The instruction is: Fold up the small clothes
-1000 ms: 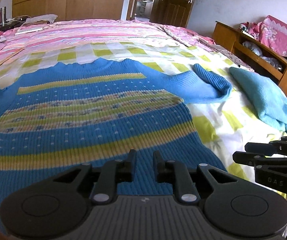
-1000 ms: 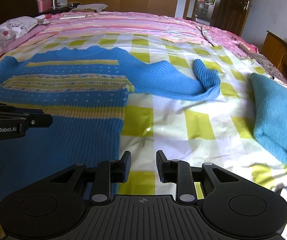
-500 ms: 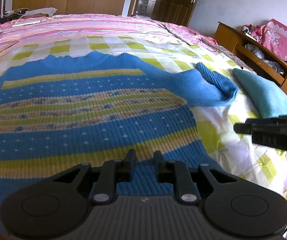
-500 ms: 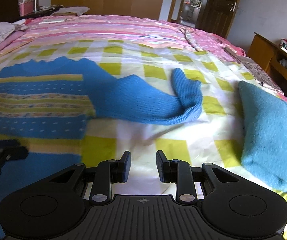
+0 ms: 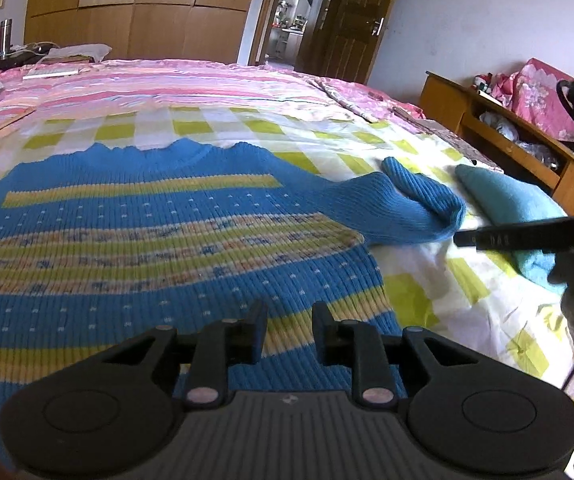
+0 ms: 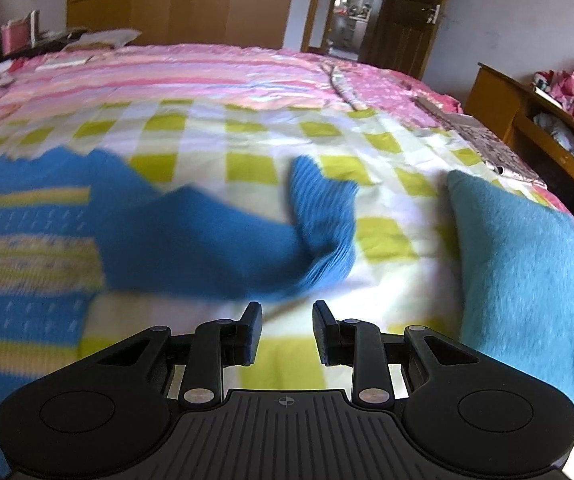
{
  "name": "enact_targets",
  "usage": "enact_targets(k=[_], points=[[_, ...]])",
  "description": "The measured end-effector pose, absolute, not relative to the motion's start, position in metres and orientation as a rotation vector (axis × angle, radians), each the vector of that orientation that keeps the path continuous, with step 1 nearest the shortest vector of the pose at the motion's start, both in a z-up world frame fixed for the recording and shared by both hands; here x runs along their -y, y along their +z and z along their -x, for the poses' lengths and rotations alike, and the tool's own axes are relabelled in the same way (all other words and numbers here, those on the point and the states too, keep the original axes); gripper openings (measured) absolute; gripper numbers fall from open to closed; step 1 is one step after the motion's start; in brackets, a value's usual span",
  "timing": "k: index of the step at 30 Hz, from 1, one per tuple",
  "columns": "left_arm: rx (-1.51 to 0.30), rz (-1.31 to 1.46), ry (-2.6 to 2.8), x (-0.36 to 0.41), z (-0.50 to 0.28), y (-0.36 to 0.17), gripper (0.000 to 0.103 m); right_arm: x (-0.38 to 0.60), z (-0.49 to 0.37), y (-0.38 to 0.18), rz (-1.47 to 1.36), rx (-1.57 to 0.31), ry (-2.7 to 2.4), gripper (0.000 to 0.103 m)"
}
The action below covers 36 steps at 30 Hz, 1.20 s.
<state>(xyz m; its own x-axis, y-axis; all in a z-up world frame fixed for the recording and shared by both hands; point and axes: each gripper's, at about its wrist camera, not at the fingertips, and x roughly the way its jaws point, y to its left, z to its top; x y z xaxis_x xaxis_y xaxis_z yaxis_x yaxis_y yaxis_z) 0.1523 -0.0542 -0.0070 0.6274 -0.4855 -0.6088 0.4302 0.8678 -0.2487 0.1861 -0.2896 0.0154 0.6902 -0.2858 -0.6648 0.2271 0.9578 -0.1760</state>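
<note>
Knitwear first: I see the blue striped sweater (image 5: pixel 159 248) lying flat on the checked bedspread (image 6: pixel 247 128), body to my left. It looks thick, soft and floppy, so I expect sag, not slip. My left gripper (image 5: pixel 285 334) hovers over the hem, jaws opening, nothing between them. Further right, the sleeve (image 6: pixel 223 248) lies doubled back — I'd pinch its ribbed cuff (image 6: pixel 319 192). My right gripper (image 6: pixel 287 332) hangs unclenched and empty just short of the sleeve.

The left hand-held gripper (image 5: pixel 285 332) points downward, its jaws opening with nothing pinched between the pads. The right hand-held gripper (image 6: pixel 286 332) also tilts down, jaws slightly parted and empty; seen from the left, it reaches in side-on at the right.
</note>
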Motion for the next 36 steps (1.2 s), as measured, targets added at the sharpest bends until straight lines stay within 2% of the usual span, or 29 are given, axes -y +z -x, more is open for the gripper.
enact_targets(k=[8, 19, 21, 22, 23, 30, 36], points=[[-0.735, 0.113, -0.501, 0.057, -0.161, -0.009, 0.030, 0.339, -0.231, 0.023, -0.092, -0.716, -0.325, 0.028], [-0.739, 0.126, -0.502, 0.064, -0.168, -0.014, 0.032, 0.389, -0.272, 0.007, -0.399, -0.725, -0.317, 0.028], [-0.739, 0.130, -0.503, 0.064, -0.167, -0.014, 0.032, 0.394, -0.275, 0.006, -0.433, -0.725, -0.316, 0.025], [-0.739, 0.134, -0.504, 0.063, -0.168, -0.014, 0.033, 0.394, -0.275, 0.007, -0.440, -0.724, -0.313, 0.017], [-0.739, 0.139, -0.505, 0.063, -0.168, -0.013, 0.033, 0.393, -0.274, 0.009, -0.440, -0.720, -0.313, 0.010], [-0.713, 0.162, -0.485, 0.047, -0.165, -0.005, 0.033, 0.364, -0.254, 0.045, -0.450, -0.620, -0.235, 0.008], [-0.673, 0.194, -0.428, 0.011, -0.155, 0.014, 0.034, 0.288, -0.255, 0.084, -0.387, -0.557, -0.066, 0.008]])
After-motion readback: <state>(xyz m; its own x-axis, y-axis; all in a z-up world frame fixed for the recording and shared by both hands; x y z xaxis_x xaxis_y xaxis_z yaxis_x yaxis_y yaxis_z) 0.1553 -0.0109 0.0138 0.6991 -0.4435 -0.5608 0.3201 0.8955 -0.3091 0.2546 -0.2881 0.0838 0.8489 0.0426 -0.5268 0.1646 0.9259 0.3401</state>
